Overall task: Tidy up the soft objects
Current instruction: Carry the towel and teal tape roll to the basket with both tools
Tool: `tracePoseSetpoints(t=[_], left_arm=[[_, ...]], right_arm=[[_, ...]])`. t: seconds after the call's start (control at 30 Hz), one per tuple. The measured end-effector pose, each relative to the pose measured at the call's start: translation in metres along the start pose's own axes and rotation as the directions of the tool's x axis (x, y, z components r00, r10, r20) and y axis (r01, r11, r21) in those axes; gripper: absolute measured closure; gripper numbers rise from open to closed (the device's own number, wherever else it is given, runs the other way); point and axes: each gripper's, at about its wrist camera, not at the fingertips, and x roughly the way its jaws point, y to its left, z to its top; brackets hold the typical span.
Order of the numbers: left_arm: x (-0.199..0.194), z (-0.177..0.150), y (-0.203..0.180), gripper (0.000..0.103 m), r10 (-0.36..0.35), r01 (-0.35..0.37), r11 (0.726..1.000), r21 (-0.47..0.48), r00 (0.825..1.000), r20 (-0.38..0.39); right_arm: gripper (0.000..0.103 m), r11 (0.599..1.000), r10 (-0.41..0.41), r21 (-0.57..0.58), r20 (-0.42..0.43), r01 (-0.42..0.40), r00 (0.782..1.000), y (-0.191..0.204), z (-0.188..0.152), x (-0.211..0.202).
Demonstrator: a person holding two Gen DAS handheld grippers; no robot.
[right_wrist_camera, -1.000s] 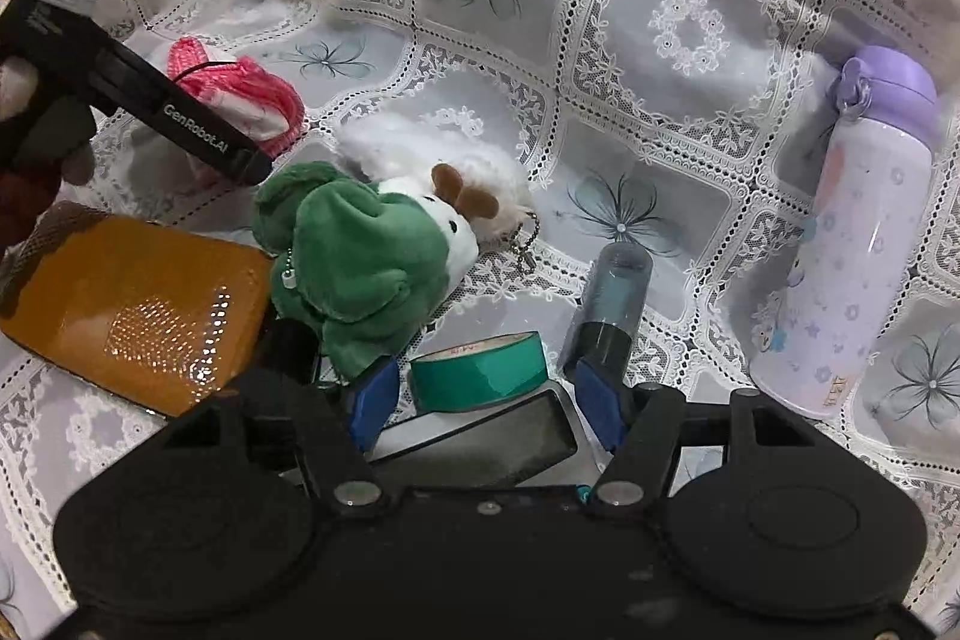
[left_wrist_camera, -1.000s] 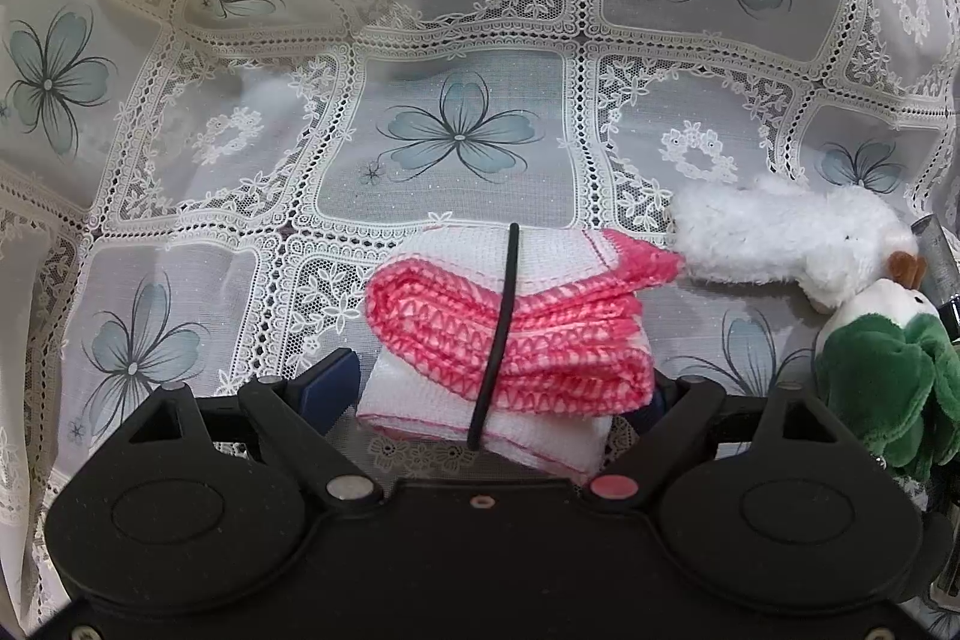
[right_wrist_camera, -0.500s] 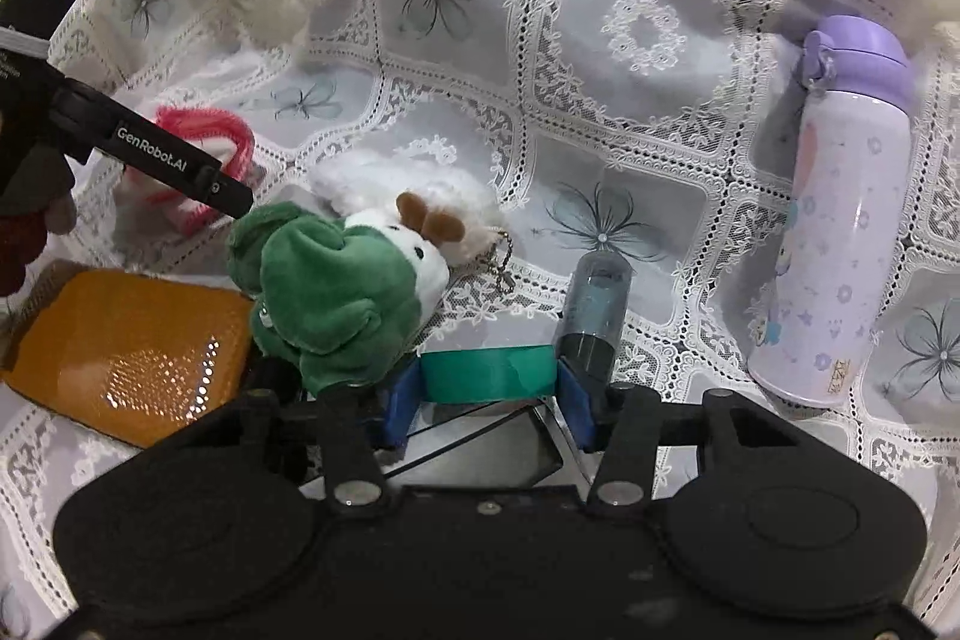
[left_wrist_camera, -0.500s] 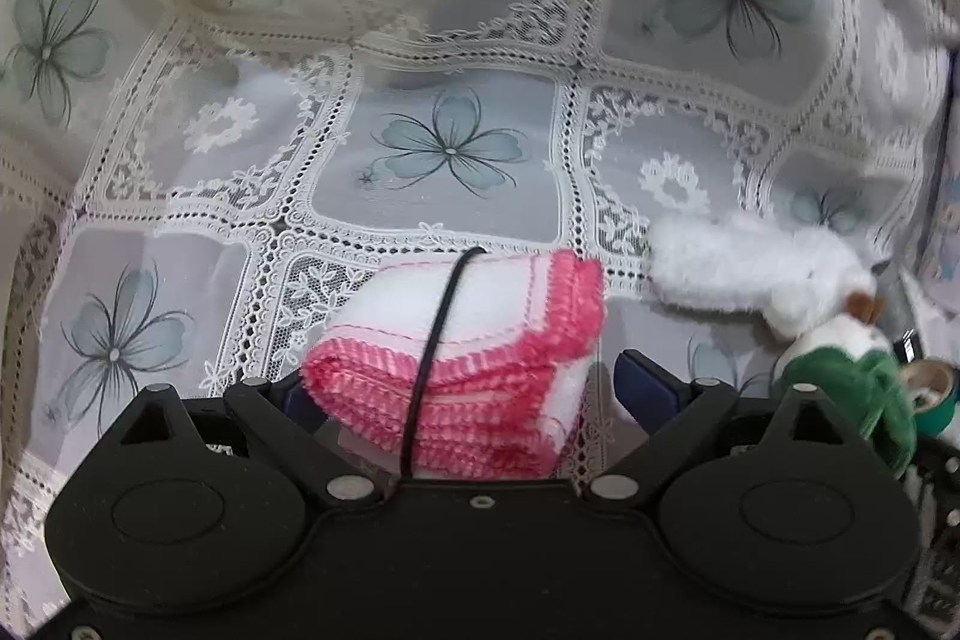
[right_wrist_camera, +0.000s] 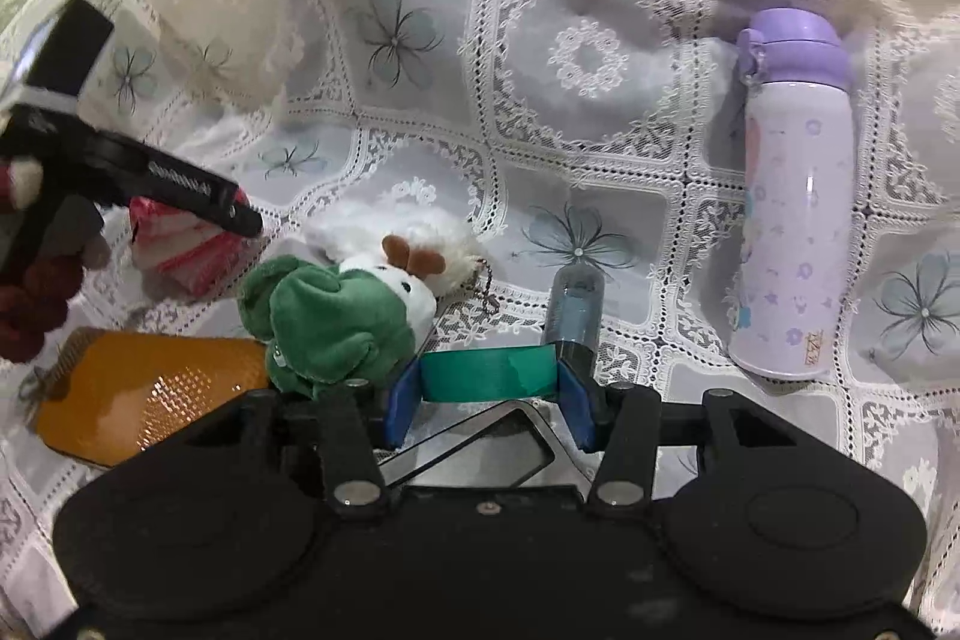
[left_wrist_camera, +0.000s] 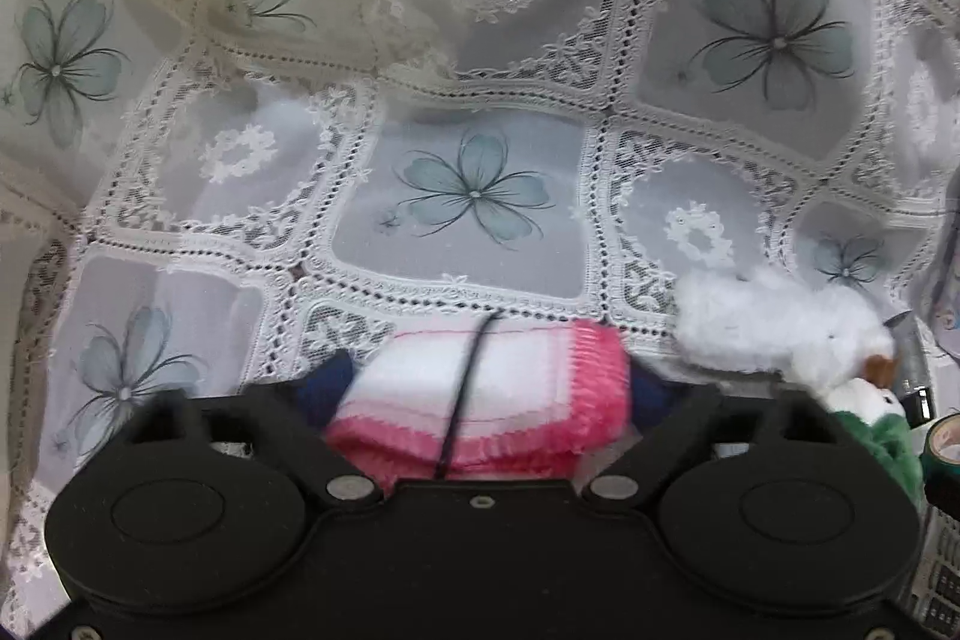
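Note:
A folded pink and white cloth (left_wrist_camera: 486, 400) bound by a black band sits between the blue pads of my left gripper (left_wrist_camera: 483, 388), which is shut on it and holds it off the table; the cloth also shows in the right wrist view (right_wrist_camera: 186, 250). A white fluffy toy (left_wrist_camera: 774, 328) and a green and white plush (right_wrist_camera: 336, 316) lie to its right. My right gripper (right_wrist_camera: 489, 394) is shut on a green tape roll (right_wrist_camera: 486, 370) and holds it just above the table.
A lace tablecloth (left_wrist_camera: 474, 40) covers the table. A lilac bottle (right_wrist_camera: 792, 232) lies at the right. A small blue-grey tube (right_wrist_camera: 573, 310) lies past the tape. An orange flat brush (right_wrist_camera: 144, 388) lies at the left. A glass-fronted device (right_wrist_camera: 474, 451) lies under my right gripper.
My left gripper has closed on the cloth and lifted it. My right gripper has closed on the green tape roll and raised it.

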Motion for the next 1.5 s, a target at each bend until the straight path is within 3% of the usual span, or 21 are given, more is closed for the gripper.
tracePoseSetpoints(t=[0.1,0.27,0.47,0.77,1.03,1.23,1.5], left_arm=[[-0.003,-0.001,0.001,0.026,-0.024,0.024,1.000,-0.005,1.000,0.013],[-0.033,-0.005,-0.006,0.026,0.013,-0.017,0.999,0.041,0.997,0.081],[-0.095,-0.018,-0.011,0.026,0.014,-0.023,0.998,0.064,0.990,0.139],[-0.193,-0.075,-0.035,0.026,-0.036,0.012,0.993,0.115,0.977,0.208],[-0.247,-0.141,-0.042,0.026,-0.066,0.042,0.993,0.114,0.974,0.215],[-0.262,-0.194,-0.046,0.026,-0.105,0.090,0.991,0.097,0.983,0.154],[-0.274,-0.251,-0.057,0.026,-0.096,0.084,0.990,0.110,0.989,0.109]], right_arm=[[0.055,0.999,0.002,0.033,0.016,-0.003,1.000,-0.002,0.001,-0.011],[0.055,0.996,-0.008,0.094,0.051,0.003,0.999,-0.004,0.001,-0.037],[0.055,0.988,-0.020,0.153,0.097,0.005,0.995,0.000,-0.009,-0.085],[0.055,0.975,-0.012,0.222,0.157,-0.024,0.988,0.016,-0.054,-0.175],[0.055,0.957,-0.042,0.291,0.188,-0.014,0.981,0.035,-0.110,-0.240],[0.055,0.934,-0.033,0.356,0.195,-0.039,0.980,0.050,-0.149,-0.277],[0.054,0.911,-0.043,0.410,0.213,-0.049,0.976,0.068,-0.190,-0.321]])
